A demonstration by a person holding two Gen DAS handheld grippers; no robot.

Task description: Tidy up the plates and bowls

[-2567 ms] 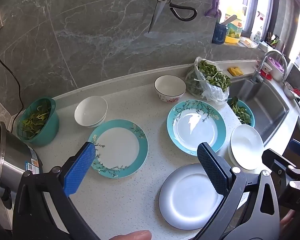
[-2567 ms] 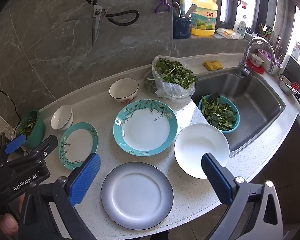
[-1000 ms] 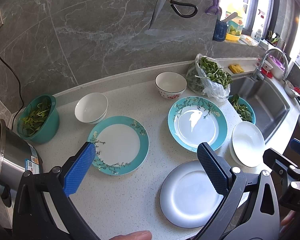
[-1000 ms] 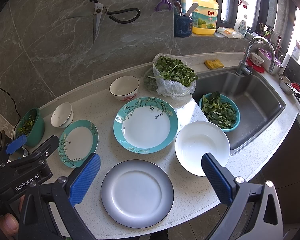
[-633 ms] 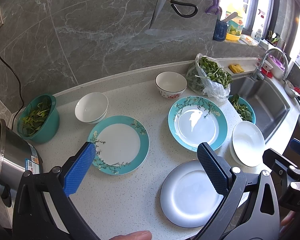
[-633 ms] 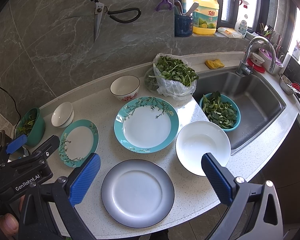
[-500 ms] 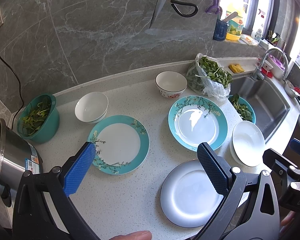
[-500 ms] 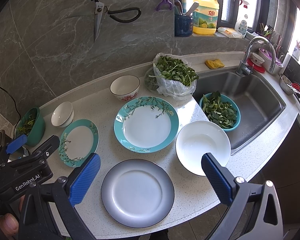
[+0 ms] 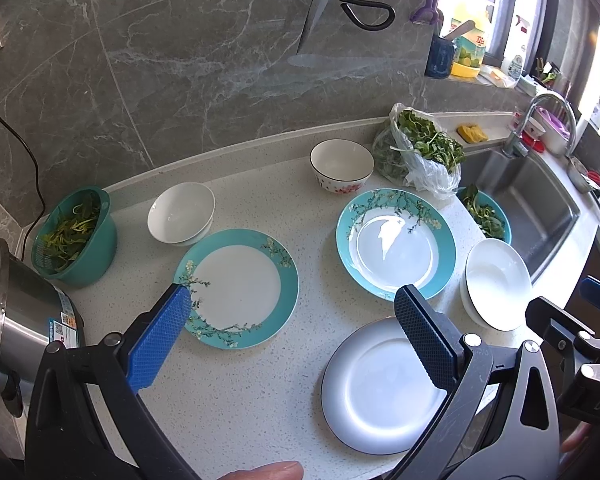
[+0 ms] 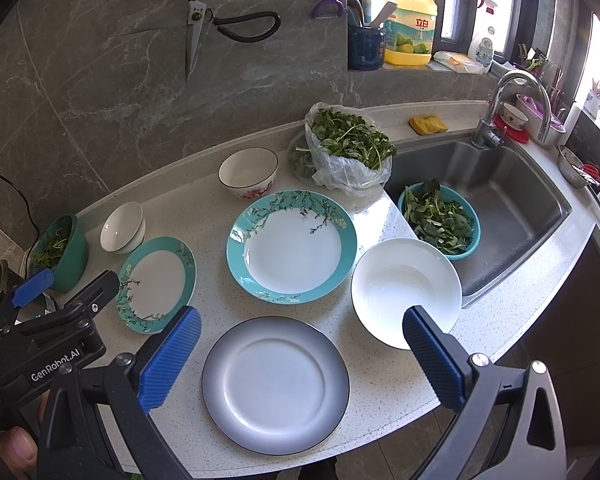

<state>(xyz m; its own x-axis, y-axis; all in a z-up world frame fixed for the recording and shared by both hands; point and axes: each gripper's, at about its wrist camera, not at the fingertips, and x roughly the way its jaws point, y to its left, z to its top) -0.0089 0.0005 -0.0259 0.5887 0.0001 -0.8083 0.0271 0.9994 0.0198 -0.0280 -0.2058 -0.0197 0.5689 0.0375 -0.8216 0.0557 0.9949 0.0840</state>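
Note:
A grey-rimmed plate [image 10: 275,384] lies at the counter's front edge. Behind it sits a large teal floral plate [image 10: 292,246], with a smaller teal plate [image 10: 156,284] to its left. A white deep plate [image 10: 406,288] rests by the sink. A small white bowl [image 10: 123,227] and a flower-patterned bowl [image 10: 248,172] stand further back. My right gripper [image 10: 300,344] hovers open above the grey-rimmed plate, holding nothing. My left gripper [image 9: 290,320] hangs open over the counter between the small teal plate [image 9: 238,288] and the grey-rimmed plate [image 9: 380,392], also holding nothing.
A green colander of greens [image 9: 74,236] and a steel cooker [image 9: 16,320] stand at the left. A bag of greens [image 10: 348,148] sits behind the plates. The sink [image 10: 512,216] at right holds a teal basket of leaves [image 10: 440,220]. Scissors [image 10: 196,20] hang on the wall.
Both grippers have drifted slightly, so the dishes shift a little in each view. Nothing on the counter has moved and both grippers remain open.

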